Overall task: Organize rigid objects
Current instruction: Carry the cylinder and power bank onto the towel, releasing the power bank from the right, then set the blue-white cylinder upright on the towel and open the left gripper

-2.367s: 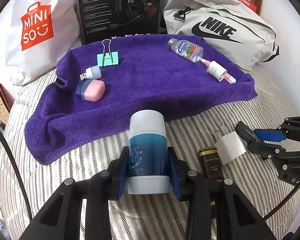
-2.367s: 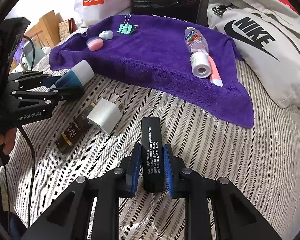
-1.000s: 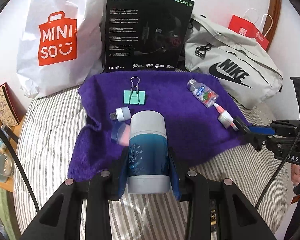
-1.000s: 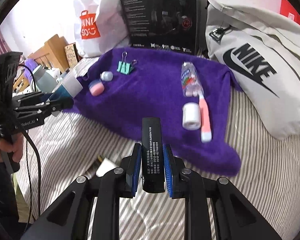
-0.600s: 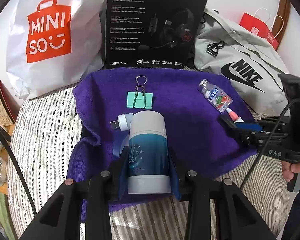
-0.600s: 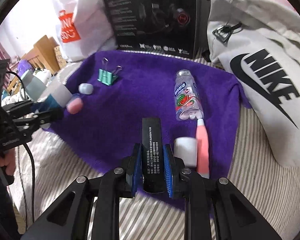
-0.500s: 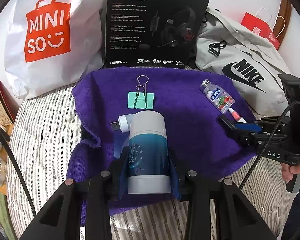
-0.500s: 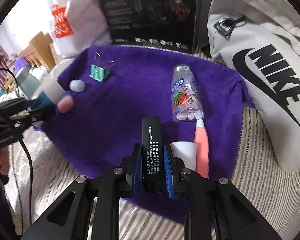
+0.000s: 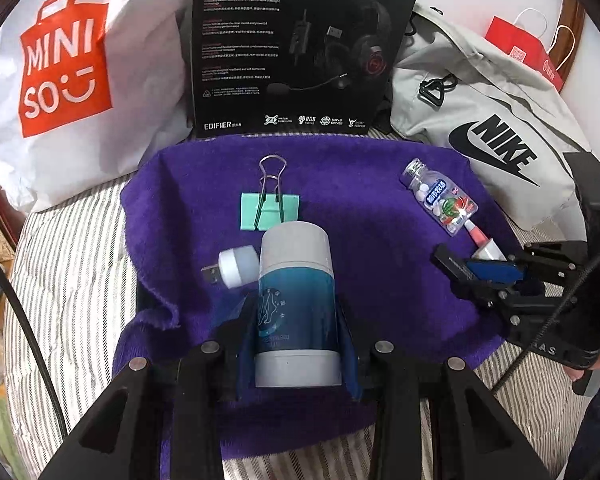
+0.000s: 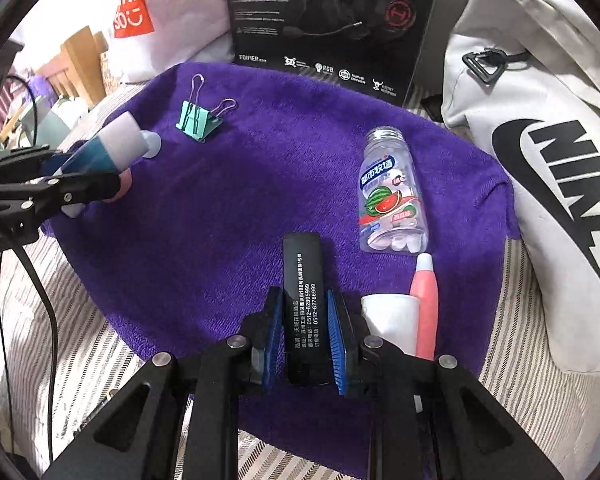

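Note:
My left gripper (image 9: 296,332) is shut on a white and blue cylindrical bottle (image 9: 294,300) and holds it over the left part of the purple towel (image 9: 360,184). My right gripper (image 10: 302,332) is shut on a flat black box with white print (image 10: 302,304), held over the towel's right part; it also shows in the left wrist view (image 9: 484,276). On the towel lie a green binder clip (image 9: 270,210), a white USB plug (image 9: 234,266), a clear candy bottle (image 10: 390,196) and a pink and white tube (image 10: 424,304).
Behind the towel stand a white Miniso bag (image 9: 64,76), a black headset box (image 9: 300,48) and a grey Nike bag (image 9: 488,136). The towel lies on a striped bed cover (image 9: 72,280). Wooden furniture (image 10: 80,68) stands off the left.
Both grippers have moved forward from the striped cover to above the towel, each carrying its object. The pink and blue case on the towel is now mostly hidden behind the bottle.

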Motion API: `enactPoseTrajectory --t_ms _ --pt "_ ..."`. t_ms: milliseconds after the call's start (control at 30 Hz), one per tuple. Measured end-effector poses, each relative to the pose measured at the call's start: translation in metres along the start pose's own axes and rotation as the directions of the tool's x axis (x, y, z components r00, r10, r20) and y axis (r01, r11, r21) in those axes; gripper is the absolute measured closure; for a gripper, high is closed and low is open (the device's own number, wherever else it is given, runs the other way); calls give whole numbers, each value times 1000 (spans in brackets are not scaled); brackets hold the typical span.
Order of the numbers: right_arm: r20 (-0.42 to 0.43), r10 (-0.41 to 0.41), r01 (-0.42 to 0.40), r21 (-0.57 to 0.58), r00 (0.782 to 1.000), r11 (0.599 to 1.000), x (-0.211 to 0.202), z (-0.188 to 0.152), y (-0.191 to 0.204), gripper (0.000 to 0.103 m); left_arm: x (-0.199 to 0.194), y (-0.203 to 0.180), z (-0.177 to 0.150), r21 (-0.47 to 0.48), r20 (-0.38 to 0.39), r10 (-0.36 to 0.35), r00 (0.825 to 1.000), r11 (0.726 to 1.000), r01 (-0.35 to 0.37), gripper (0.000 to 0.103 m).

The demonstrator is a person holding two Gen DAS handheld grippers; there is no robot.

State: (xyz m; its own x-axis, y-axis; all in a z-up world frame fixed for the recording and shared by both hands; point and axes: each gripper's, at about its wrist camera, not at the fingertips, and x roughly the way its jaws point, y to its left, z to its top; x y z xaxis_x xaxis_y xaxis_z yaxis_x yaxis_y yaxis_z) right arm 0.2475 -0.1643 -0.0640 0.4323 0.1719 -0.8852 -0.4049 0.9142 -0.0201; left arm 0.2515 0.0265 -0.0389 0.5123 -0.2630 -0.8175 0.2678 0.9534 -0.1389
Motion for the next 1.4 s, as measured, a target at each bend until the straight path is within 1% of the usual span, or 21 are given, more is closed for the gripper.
enactPoseTrajectory --t_ms 100,167,200,267,333,433,500,633,800,900,1000,1133,1233,1400 --pt "2 17 -17 10 1000 1000 -1 -1 -2 79 4 -2 3 0 -4 -1 1000 1000 1 69" --pt "-1 44 -44 21 999 999 -3 -3 -4 65 7 -7 4 10 -8 0 1000 1000 0 69" --pt "5 60 -60 24 998 998 -5 -5 -5 63 9 -10 4 21 -12 -4 1000 1000 5 69" --pt "20 58 -59 28 998 998 -12 -7 -7 55 12 -16 5 32 -17 -2 1000 999 3 69" --pt "40 51 -52 35 998 998 -21 -11 -10 55 18 -22 6 49 -27 13 1000 999 -12 69" --pt "63 74 -78 69 995 995 -33 -15 -18 54 26 -26 8 57 -36 25 999 998 -22 69" --pt "79 79 -86 87 994 993 -40 -17 -22 53 33 -29 9 64 -42 47 998 997 -45 69" --pt "90 53 -62 100 995 993 -49 -22 -25 48 41 -32 11 78 -34 67 997 995 -64 69" --pt "103 45 -57 116 994 992 -57 -31 -28 48 43 -35 10 104 -18 80 997 992 -78 69" --pt "102 37 -50 122 994 991 -61 -34 -29 47 41 -37 8 109 -16 90 996 990 -88 68" --pt "111 30 -44 127 993 991 -65 -38 -31 47 38 -38 5 107 -23 91 996 990 -88 66" --pt "116 22 -38 138 993 990 -70 -41 -34 47 34 -41 -2 110 -37 84 996 991 -80 55" --pt "125 17 -36 149 992 988 -76 -47 -36 46 29 -42 -8 99 -42 83 996 992 -79 55" --pt "135 6 -29 169 991 985 -89 -60 -33 46 5 -44 -19 82 -15 85 996 993 -83 55"
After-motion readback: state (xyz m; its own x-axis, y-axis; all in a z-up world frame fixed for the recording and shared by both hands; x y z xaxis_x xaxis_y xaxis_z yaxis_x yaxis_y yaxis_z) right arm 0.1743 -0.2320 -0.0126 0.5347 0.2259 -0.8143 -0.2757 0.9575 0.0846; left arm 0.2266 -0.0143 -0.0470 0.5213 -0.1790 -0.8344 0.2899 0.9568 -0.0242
